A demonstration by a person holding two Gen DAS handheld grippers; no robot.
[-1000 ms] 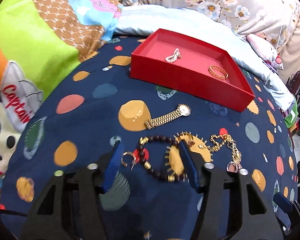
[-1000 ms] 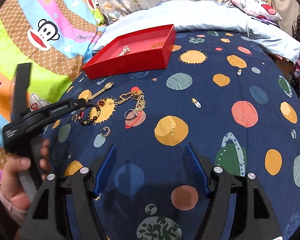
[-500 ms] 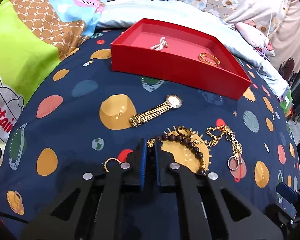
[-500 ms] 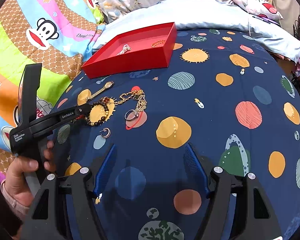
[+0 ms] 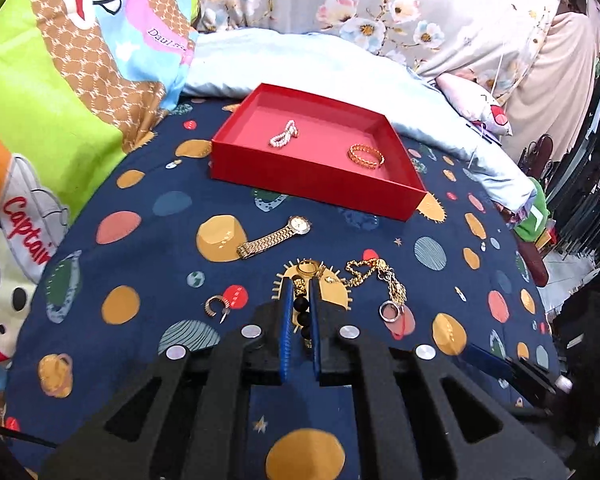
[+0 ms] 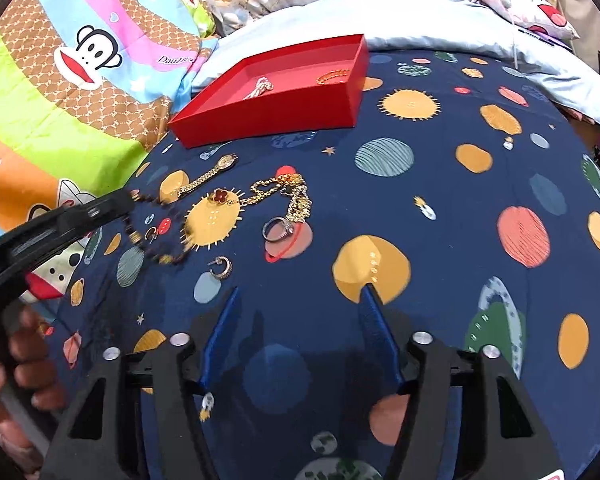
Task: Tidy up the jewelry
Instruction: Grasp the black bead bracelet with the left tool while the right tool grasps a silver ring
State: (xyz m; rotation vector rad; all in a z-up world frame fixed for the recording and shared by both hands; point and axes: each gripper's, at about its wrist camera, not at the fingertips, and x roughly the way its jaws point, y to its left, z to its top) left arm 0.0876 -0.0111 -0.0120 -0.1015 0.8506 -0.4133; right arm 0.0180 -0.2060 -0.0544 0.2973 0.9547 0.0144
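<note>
Dark beaded bracelet (image 5: pixel 301 307): pinched between my left gripper (image 5: pixel 300 304) pads.
Right gripper (image 6: pixel 298 300): spread wide, holding nothing.
Red cardboard tray (image 5: pixel 300 174): well ahead.

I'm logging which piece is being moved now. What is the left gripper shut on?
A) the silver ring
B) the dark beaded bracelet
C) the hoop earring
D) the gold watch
B: the left gripper has its blue pads closed on the dark beaded bracelet, while the other three lie apart on the bedspread.
</note>
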